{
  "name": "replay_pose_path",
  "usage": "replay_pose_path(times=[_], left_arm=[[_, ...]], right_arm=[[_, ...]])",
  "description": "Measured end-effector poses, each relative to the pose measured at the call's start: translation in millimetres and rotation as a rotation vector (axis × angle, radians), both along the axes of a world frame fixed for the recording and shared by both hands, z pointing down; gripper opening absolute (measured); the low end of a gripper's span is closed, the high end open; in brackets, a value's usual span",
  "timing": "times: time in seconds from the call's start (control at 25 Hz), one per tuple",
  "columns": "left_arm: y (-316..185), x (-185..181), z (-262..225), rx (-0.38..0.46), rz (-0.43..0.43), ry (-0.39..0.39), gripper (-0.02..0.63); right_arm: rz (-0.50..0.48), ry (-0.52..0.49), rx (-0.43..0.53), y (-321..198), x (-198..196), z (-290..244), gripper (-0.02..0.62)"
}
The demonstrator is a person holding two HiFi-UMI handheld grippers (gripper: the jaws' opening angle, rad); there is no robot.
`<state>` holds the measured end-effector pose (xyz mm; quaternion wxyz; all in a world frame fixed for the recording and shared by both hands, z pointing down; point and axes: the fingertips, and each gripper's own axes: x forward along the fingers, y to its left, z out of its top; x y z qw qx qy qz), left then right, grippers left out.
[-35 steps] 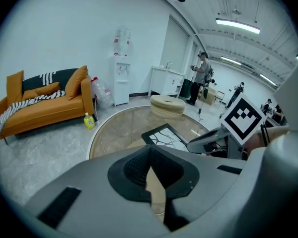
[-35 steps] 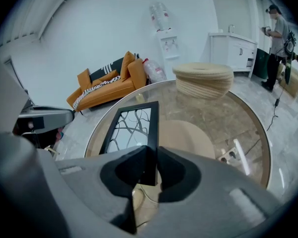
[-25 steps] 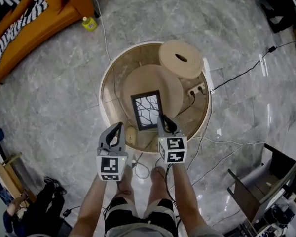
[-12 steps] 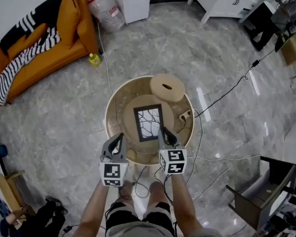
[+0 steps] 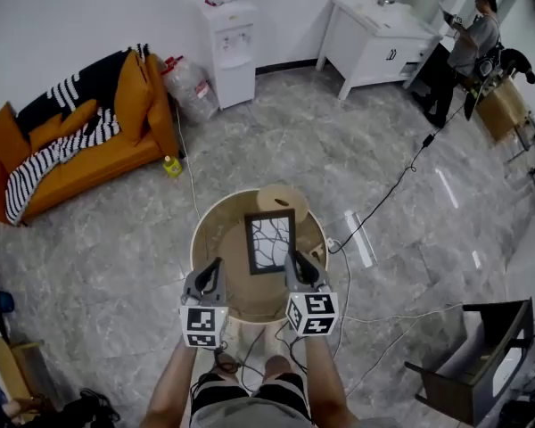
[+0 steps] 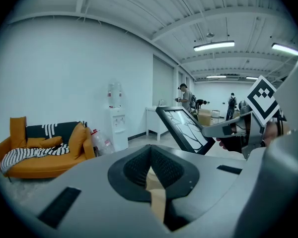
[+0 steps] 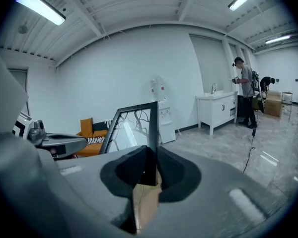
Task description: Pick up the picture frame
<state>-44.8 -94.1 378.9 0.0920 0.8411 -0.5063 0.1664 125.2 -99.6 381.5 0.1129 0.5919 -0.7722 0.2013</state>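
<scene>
Arms: both forearms reached forward side by side, the left tool point(image 5: 216, 264) at 9 o'clock of the right tool point(image 5: 292, 259), both pointing slightly downward.
Change: within the last second both hands had risen, and the picture frame point(image 5: 270, 242) had come up off the round surface point(image 5: 221, 239) where it had lain flat.
Right tool: jaws nearly closed, pinching the picture frame's 5 o'clock corner and holding it tilted above the surface.
Left tool: jaws together, holding nothing.

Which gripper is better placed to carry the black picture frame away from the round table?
Right. The right gripper is shut on the edge of the black picture frame, holding it above the round wooden table. The left gripper is alongside, jaws together with nothing between them, not touching the frame.
</scene>
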Motion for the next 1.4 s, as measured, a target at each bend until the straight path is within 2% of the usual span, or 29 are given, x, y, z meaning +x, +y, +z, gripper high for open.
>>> replay_pose_path(times=[0.36,0.56,1.0,1.4], left_arm=[[34,-11,-88,0.085,-0.016,0.011,0.017],[57,-17,-114,0.116,-0.006,0.017,0.017],[89,-27,-146,0.177,0.063,0.032,0.017],[89,-42,-147,0.159,0.066,0.035,0.017]], right_arm=[[0.05,0.018,0.132,44,20,-102,0.064],[0.083,0.06,0.183,76,30,-135,0.064],[0.133,0.084,0.241,120,26,-159,0.064],[0.155,0.092,0.233,124,24,-160,0.064]])
